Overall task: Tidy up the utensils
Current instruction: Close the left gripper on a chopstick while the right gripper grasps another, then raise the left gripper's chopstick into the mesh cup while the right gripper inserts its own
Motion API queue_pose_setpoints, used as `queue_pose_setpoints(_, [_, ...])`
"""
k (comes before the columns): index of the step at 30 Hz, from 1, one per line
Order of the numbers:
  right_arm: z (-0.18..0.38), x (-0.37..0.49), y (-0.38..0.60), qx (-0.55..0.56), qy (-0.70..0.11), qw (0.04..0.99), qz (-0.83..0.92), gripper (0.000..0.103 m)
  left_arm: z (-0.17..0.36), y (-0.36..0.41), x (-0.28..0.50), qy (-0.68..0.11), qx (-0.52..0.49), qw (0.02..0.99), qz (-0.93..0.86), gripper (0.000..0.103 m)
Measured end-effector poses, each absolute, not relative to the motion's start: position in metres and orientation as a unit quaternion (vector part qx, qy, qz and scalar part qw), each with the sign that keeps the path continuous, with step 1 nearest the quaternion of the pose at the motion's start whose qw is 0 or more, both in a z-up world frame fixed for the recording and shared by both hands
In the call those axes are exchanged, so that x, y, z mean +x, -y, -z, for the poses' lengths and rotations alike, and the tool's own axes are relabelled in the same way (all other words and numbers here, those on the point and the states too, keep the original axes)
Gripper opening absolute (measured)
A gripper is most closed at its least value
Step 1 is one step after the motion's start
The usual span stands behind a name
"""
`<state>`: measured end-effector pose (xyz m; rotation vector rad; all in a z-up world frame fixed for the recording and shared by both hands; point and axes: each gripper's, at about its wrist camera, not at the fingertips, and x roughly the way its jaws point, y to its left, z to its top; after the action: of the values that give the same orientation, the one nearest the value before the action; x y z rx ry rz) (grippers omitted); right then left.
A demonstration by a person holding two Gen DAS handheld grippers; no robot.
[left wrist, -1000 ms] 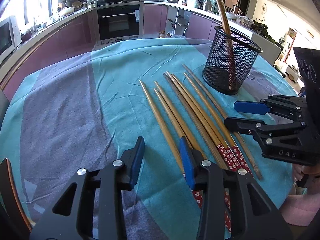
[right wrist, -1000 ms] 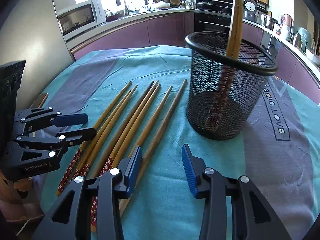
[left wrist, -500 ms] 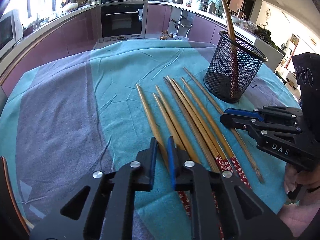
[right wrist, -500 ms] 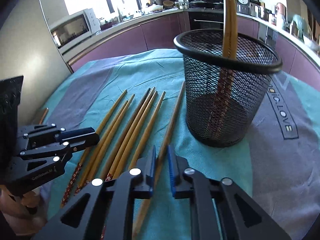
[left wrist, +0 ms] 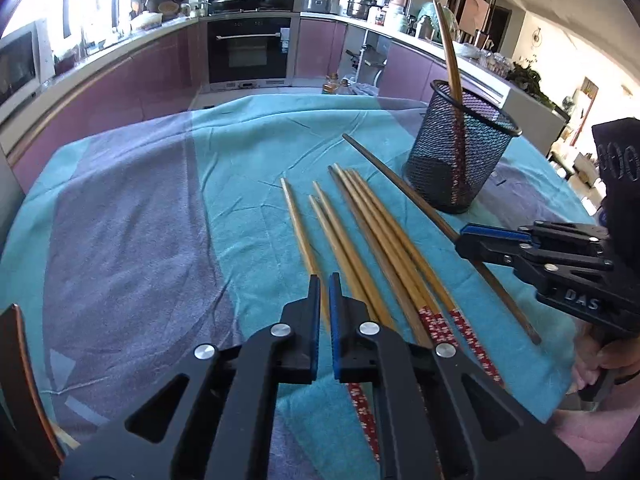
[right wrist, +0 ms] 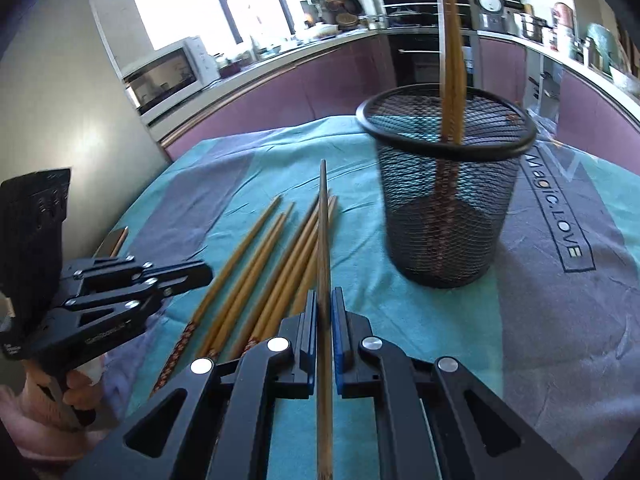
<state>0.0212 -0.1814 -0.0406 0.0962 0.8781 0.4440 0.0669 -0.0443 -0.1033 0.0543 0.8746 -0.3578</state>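
Note:
Several bamboo chopsticks [left wrist: 372, 240] with red patterned ends lie side by side on the teal cloth; they also show in the right wrist view [right wrist: 248, 276]. A black mesh holder [left wrist: 460, 152] stands at the right with two chopsticks upright in it; it also shows in the right wrist view [right wrist: 448, 196]. My left gripper [left wrist: 324, 300] is shut on the leftmost chopstick [left wrist: 298, 220]. My right gripper [right wrist: 324, 312] is shut on a darker chopstick [right wrist: 322, 232] and holds it raised off the cloth, tip pointing forward, left of the holder. The right gripper shows in the left wrist view [left wrist: 468, 240].
The teal and grey cloth [left wrist: 140, 220] covers the round table. A chair back [left wrist: 16, 380] stands at the left edge of the table. Kitchen counters and an oven [left wrist: 248, 52] lie beyond the table. My left gripper shows at the left in the right wrist view [right wrist: 200, 274].
Both grippers went from open to shut. The left closed on the leftmost chopstick. The right closed on the rightmost chopstick and lifted it off the cloth.

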Motion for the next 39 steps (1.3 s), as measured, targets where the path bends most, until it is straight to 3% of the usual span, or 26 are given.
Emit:
queue_pose_setpoints(8, [0.052,0.021,0.173,0.024,-0.444,0.868,-0.219,0.006,0.114,0.044,0.073,-0.438,0.040,0.882,0.169,0.025])
queue_pose_setpoints(13, [0.055,0.025,0.168,0.017,-0.450,0.866,-0.215,0.007,0.116,0.048,0.079,-0.439,0.046,0.882,0.166,0.021])
queue_pose_setpoints(19, [0.055,0.034,0.165,0.009,-0.451,0.866,-0.215,0.010,0.115,0.050,0.085,-0.442,0.031,0.882,0.160,0.008])
queue_pose_setpoints(39, [0.008,0.015,0.190,0.034,-0.385,0.889,-0.245,0.006,0.058,0.047,0.063,-0.390,-0.020,0.887,0.246,0.008])
